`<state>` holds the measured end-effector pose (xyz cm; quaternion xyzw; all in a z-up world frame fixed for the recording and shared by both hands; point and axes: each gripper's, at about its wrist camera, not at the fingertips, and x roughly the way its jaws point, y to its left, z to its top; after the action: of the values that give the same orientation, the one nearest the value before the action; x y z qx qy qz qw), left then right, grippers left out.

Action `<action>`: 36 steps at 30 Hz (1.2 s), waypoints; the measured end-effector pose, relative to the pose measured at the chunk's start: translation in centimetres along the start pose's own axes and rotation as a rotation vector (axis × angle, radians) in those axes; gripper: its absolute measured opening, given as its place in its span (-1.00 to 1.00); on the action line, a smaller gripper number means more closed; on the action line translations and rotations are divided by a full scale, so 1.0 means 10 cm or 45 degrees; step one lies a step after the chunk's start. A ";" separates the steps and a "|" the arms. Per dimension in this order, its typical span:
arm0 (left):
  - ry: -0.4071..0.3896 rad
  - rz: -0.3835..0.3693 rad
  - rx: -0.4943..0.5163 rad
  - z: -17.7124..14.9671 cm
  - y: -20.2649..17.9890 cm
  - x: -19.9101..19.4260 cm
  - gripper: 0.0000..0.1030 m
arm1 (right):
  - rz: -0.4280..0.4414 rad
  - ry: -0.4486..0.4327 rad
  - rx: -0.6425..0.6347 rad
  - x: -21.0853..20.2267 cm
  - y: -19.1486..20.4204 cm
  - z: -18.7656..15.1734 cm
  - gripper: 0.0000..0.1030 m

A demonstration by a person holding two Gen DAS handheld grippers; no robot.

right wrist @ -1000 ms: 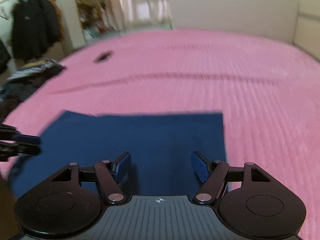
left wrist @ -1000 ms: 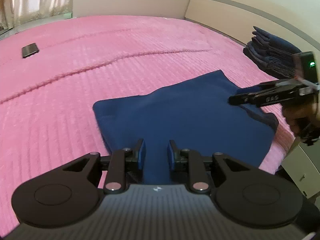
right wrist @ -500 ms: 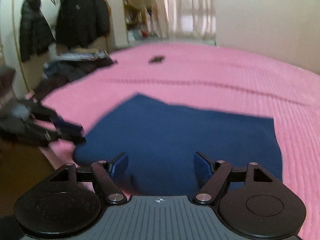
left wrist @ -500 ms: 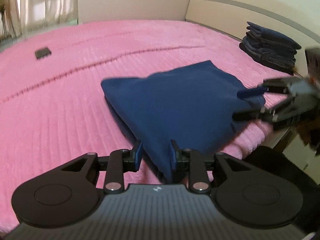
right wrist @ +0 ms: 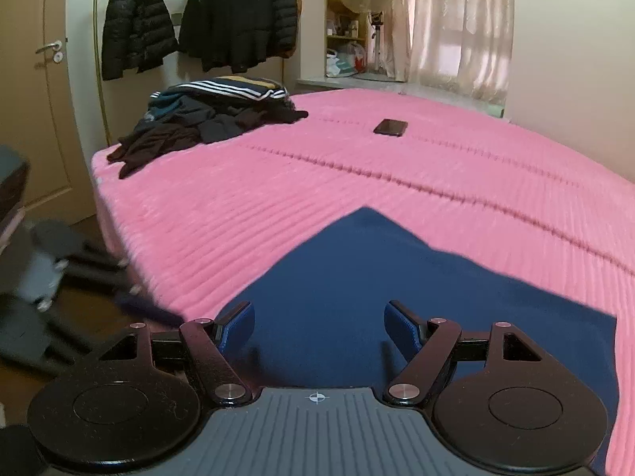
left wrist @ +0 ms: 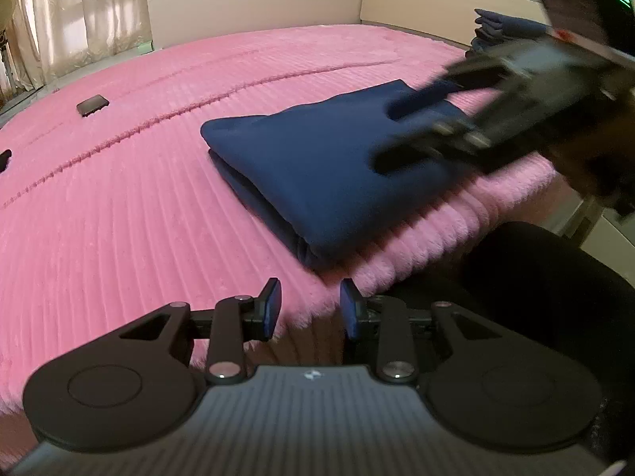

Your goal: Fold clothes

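The folded navy garment [left wrist: 337,166] lies flat near the bed's [left wrist: 119,218] edge, ready for stacking. Left gripper [left wrist: 310,305] fingers are opening, empty; right gripper [right wrist: 319,327] fingers are spread, grasping nothing.

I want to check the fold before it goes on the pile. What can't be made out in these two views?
- Folded navy garment: its right end in the left wrist view is covered by the blurred right gripper; in the right wrist view its near edge sits behind the gripper body.
- Stack of folded clothes: mostly hidden by that gripper.
- Left gripper: a motion-blurred smear in the right wrist view.
- Dark flat item on the pink bedspread: too small to identify.
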<state>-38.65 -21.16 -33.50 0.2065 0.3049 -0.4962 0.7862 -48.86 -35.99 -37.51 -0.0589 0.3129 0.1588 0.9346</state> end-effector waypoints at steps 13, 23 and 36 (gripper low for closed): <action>-0.135 -0.265 -0.026 0.04 0.33 0.19 -0.28 | 0.015 0.056 0.099 0.10 -0.27 -0.13 0.46; 0.051 -0.463 -0.150 0.13 0.56 0.51 -0.65 | -0.027 0.036 0.082 0.08 -0.25 -0.23 0.66; -0.021 -0.279 -0.274 0.30 0.50 0.00 -0.81 | -0.152 -0.072 0.225 -0.30 -0.50 -0.61 0.66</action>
<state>-33.32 -20.92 -31.24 0.0825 0.3704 -0.5452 0.7475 -52.95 -42.75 -40.49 0.0096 0.2953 0.0761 0.9523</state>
